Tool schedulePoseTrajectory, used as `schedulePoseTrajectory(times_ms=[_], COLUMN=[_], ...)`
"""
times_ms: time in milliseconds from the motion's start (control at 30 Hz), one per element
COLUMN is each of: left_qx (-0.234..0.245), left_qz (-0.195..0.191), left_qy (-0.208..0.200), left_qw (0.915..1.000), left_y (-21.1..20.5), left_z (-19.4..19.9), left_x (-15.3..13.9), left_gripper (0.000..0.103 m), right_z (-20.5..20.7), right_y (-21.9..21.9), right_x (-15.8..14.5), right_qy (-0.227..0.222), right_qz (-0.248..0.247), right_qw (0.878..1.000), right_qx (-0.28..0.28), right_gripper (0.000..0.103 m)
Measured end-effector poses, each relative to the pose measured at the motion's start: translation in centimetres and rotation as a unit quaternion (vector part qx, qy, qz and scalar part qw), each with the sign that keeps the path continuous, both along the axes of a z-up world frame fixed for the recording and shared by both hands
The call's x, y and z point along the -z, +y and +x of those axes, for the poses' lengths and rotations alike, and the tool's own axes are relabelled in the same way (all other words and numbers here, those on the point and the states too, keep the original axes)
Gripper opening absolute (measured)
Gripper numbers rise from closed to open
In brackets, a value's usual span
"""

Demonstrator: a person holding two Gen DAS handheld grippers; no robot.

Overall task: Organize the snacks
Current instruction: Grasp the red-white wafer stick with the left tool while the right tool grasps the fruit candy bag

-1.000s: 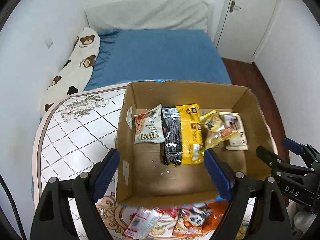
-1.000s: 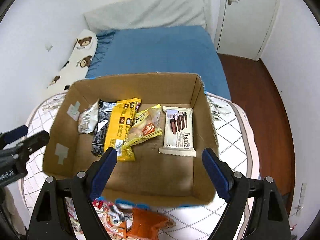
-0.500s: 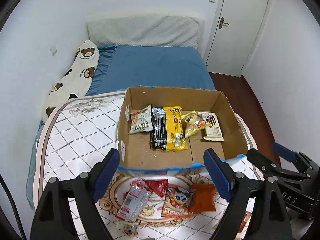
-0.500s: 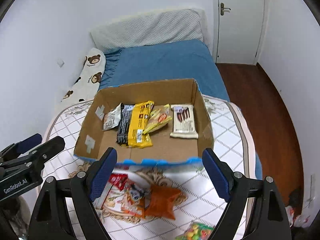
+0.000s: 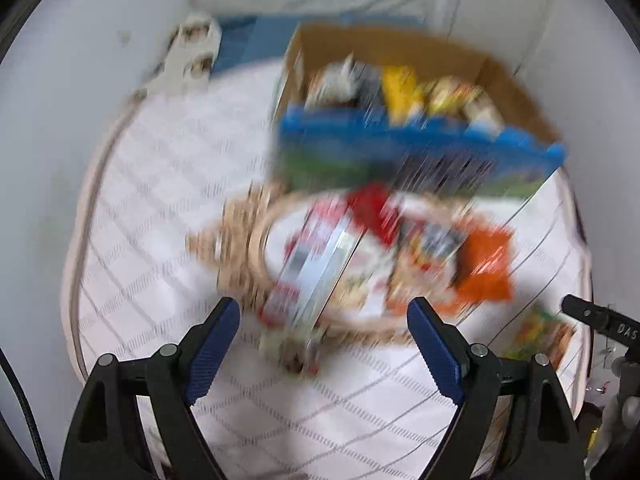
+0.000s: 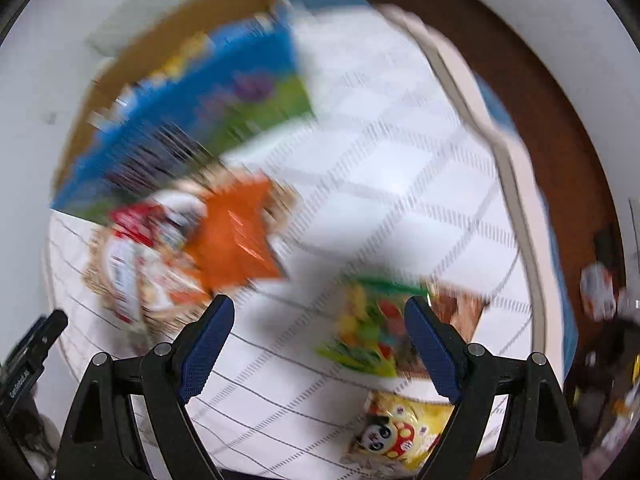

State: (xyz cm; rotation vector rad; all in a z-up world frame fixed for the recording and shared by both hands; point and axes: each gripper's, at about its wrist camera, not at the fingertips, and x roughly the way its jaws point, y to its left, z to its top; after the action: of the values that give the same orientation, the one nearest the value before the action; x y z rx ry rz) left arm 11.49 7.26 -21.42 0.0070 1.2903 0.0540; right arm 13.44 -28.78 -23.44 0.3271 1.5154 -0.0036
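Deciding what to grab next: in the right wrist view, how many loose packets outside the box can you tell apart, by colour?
Orange packet: 1
Green-and-yellow packet: 1
Yellow panda packet: 1
Total: at least 3; the red-and-white pile is too blurred to count.

left tongs [image 5: 323, 324]: black frame, blue ribbed pads, silver screws | right tongs [image 6: 319, 322]: same
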Motion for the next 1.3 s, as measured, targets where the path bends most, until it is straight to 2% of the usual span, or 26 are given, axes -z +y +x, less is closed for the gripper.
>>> schedulePoseTrajectory(times_ms=[133, 300, 367, 400, 467, 533, 700, 767, 800, 833, 900, 1000, 1067, 1200, 1300], left_qx=[-0.004, 0.008, 0.016, 0.022, 0.034, 0.054, 0.096, 0.102, 0.102, 0.101, 0.091, 0.058, 0.016, -0.062, -0.080], left_qz=[0.016, 0.030, 0.040, 0.046, 0.055, 0.062, 0.082, 0.072, 0.069, 0.062, 0.047, 0.029, 0.002, -0.077, -0.095], left_qy=[0.049, 0.083, 0.092, 0.094, 0.098, 0.102, 0.111, 0.111, 0.105, 0.100, 0.100, 0.105, 0.122, 0.163, 0.170], left_qw=[0.9987, 0.9961, 0.9949, 0.9943, 0.9931, 0.9914, 0.9858, 0.9860, 0.9868, 0.9879, 0.9897, 0.9924, 0.9924, 0.9815, 0.9776], left_y=[1.7, 2.8, 2.9, 2.8, 2.5, 1.8, -0.3, -0.8, -1.0, -1.1, -1.2, -0.5, 0.5, 2.3, 2.5], left_z=[-0.7, -0.2, 0.5, 1.0, 2.0, 3.1, 5.5, 6.0, 6.0, 5.9, 5.6, 4.0, 2.6, -0.6, -2.0], left_x=[4.1, 7.1, 8.0, 8.4, 9.0, 9.6, 11.6, 12.2, 12.2, 12.2, 12.0, 12.2, 12.5, 13.5, 14.0], left_gripper=[0.086, 0.086, 0.086, 0.086, 0.086, 0.086, 0.086, 0.085, 0.078, 0.067, 0.056, 0.053, 0.052, 0.052, 0.054], right_z=[-1.6, -2.5, -2.5, -2.5, -2.5, -2.5, -2.2, -2.2, -2.3, -2.2, -2.2, -2.2, -2.2, -3.5, -3.7], right_y=[-0.2, 1.0, 1.5, 1.7, 1.9, 2.5, 4.5, 5.4, 5.7, 6.0, 6.8, 7.5, 8.0, 8.8, 9.7], right_x=[4.1, 7.6, 8.5, 8.8, 9.0, 8.7, 8.3, 8.2, 8.1, 8.0, 7.9, 7.8, 7.8, 8.2, 8.2], right_qy=[0.040, 0.069, 0.072, 0.073, 0.065, 0.055, 0.047, 0.047, 0.046, 0.045, 0.046, 0.047, 0.048, 0.045, 0.044], right_qz=[-0.014, -0.030, -0.033, -0.040, -0.047, -0.048, -0.021, -0.014, -0.009, -0.005, 0.001, 0.003, 0.004, 0.006, 0.009], right_qw=[0.999, 0.997, 0.997, 0.996, 0.996, 0.996, 0.996, 0.995, 0.995, 0.995, 0.994, 0.992, 0.990, 0.984, 0.980], right_qx=[0.004, -0.014, -0.020, -0.023, -0.029, -0.043, -0.072, -0.084, -0.089, -0.092, -0.103, -0.118, -0.131, -0.175, -0.196], right_gripper=[0.089, 0.088, 0.079, 0.072, 0.068, 0.058, 0.056, 0.056, 0.056, 0.056, 0.055, 0.055, 0.056, 0.055, 0.056])
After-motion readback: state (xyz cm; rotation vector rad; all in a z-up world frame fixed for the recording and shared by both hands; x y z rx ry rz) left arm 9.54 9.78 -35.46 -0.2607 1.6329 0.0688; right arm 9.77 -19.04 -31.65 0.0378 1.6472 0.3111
